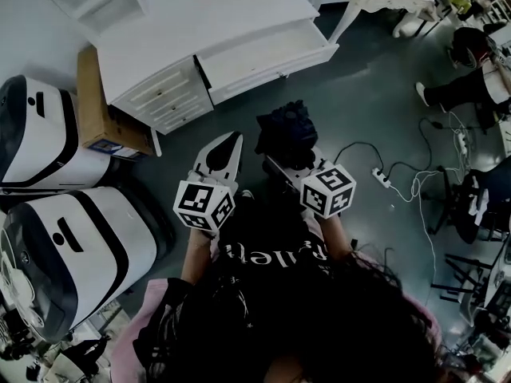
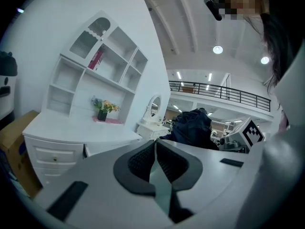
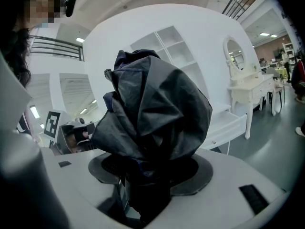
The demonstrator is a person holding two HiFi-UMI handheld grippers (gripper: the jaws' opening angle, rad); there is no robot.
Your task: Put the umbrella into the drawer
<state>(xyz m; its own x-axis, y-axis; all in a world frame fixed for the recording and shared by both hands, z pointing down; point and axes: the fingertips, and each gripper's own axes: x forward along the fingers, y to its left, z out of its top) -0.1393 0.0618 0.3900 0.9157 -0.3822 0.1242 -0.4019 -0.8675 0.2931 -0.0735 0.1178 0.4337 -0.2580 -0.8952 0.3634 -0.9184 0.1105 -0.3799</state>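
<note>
Three cameras, all facing the white desk [image 1: 215,38].
The head view looks steeply down from above, standing back from the desk and taking in its top and open drawer [image 1: 271,58]. Both gripper views look almost level, close along their jaws, toward the desk's front and shelf unit [image 2: 102,75]. All three share the desk and the umbrella [image 1: 286,134].

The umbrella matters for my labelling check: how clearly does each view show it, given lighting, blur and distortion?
Right gripper view: the umbrella fills the centre, dark, folds readable, shelving behind bowed by the wide lens. Left gripper view: small, dark, fairly sharp. Head view: near-black lump against the dim floor.
</note>
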